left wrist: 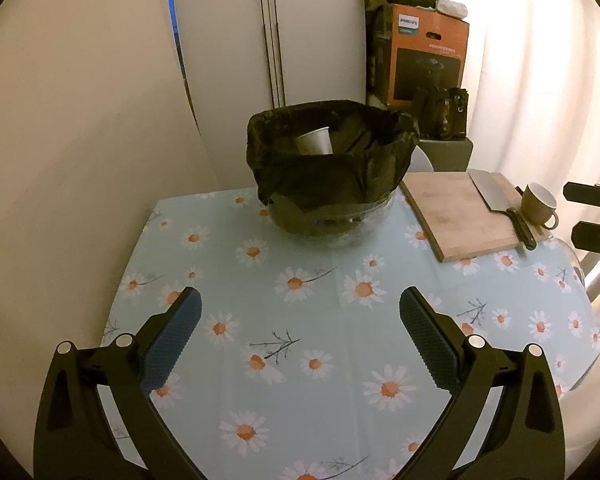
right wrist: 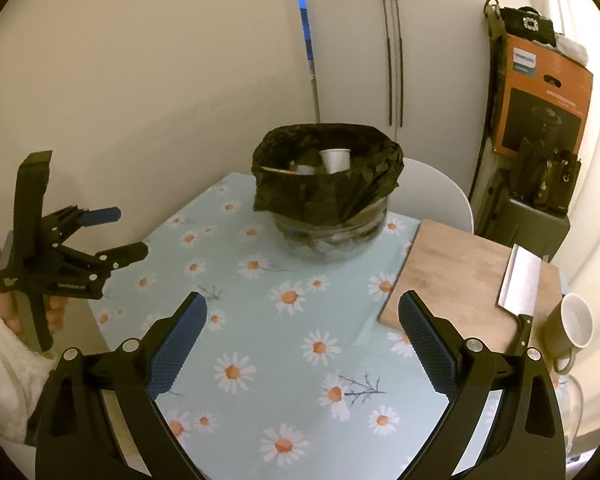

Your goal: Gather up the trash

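Note:
A clear bin lined with a black bag [left wrist: 332,176] stands at the far side of the daisy tablecloth [left wrist: 300,320]; it also shows in the right wrist view [right wrist: 328,196]. A white paper cup [left wrist: 314,141] lies inside it, seen too in the right wrist view [right wrist: 335,160]. My left gripper [left wrist: 300,316] is open and empty above the cloth, well short of the bin. My right gripper [right wrist: 302,316] is open and empty. The left gripper also shows at the left of the right wrist view [right wrist: 128,232], and the right gripper's fingers [left wrist: 592,216] show at the right edge of the left wrist view.
A wooden cutting board [right wrist: 472,280] with a cleaver [right wrist: 520,284] lies right of the bin, with a mug [right wrist: 568,328] beside it. A white chair [right wrist: 432,188] stands behind the table. An orange box [right wrist: 540,100] and dark bags stand at the back right.

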A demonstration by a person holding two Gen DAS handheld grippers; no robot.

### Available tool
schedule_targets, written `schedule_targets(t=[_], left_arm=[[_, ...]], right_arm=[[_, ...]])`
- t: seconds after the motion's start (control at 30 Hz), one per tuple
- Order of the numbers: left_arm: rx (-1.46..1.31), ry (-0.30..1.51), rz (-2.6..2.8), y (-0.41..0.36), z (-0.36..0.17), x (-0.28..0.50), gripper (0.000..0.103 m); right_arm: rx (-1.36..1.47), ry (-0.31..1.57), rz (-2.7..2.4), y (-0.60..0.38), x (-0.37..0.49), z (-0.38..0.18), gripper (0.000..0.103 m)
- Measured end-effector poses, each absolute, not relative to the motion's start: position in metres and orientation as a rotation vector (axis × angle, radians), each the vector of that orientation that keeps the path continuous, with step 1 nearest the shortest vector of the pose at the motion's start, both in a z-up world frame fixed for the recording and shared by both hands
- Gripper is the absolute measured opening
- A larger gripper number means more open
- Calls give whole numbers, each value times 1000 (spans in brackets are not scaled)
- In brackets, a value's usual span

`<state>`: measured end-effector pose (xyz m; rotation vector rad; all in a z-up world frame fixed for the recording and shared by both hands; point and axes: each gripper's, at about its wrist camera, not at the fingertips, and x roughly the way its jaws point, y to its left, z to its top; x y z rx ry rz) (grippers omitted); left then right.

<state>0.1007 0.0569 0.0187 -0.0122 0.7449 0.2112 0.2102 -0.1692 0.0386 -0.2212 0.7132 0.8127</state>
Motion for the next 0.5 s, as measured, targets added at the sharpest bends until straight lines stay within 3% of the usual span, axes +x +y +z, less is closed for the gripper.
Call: schedule_targets(t=[0.5], left_arm=[[-27, 754, 202, 58, 20, 100, 97]], right_arm=[[-235, 726, 811, -169, 210, 34, 92]])
